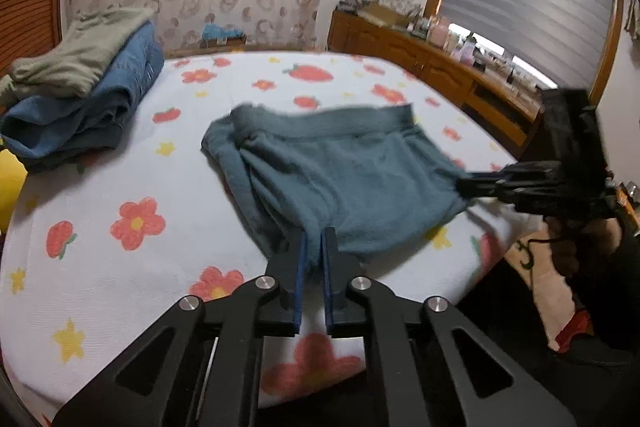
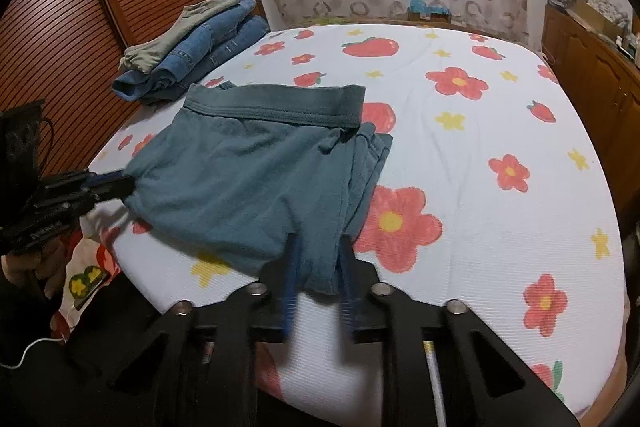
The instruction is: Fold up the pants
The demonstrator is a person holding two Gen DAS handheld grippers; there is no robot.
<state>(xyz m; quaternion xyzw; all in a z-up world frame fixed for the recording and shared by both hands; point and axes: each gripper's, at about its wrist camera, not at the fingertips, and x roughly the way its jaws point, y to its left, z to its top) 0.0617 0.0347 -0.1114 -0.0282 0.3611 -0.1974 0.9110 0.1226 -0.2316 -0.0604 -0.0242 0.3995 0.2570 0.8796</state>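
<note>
Now we have the teal pants spread on the flowered bed sheet, toward the near edge of the bed, their waistband lying on the far side from us. Our left gripper sits at the near left corner of the pants, its blue-padded fingers drawn close together with a fold of teal cloth pinched between them; the cloth bunches into ridges running up from that grip. From the right wrist camera, the same left gripper shows at the left corner of the pants, clamped on the fabric edge.

Our right gripper is at the near right corner of the pants, where a hanging flap of cloth passes between its fingers. Those fingers are blurred, with a visible gap between them, so we cannot tell whether they grip the cloth or stand loose. In the left wrist view the right gripper meets the right corner of the pants, which is pulled out to a point there.

Beyond the pants, at the far left corner of the bed, lies a stack of folded clothes: blue jeans with an olive garment on top.
</note>
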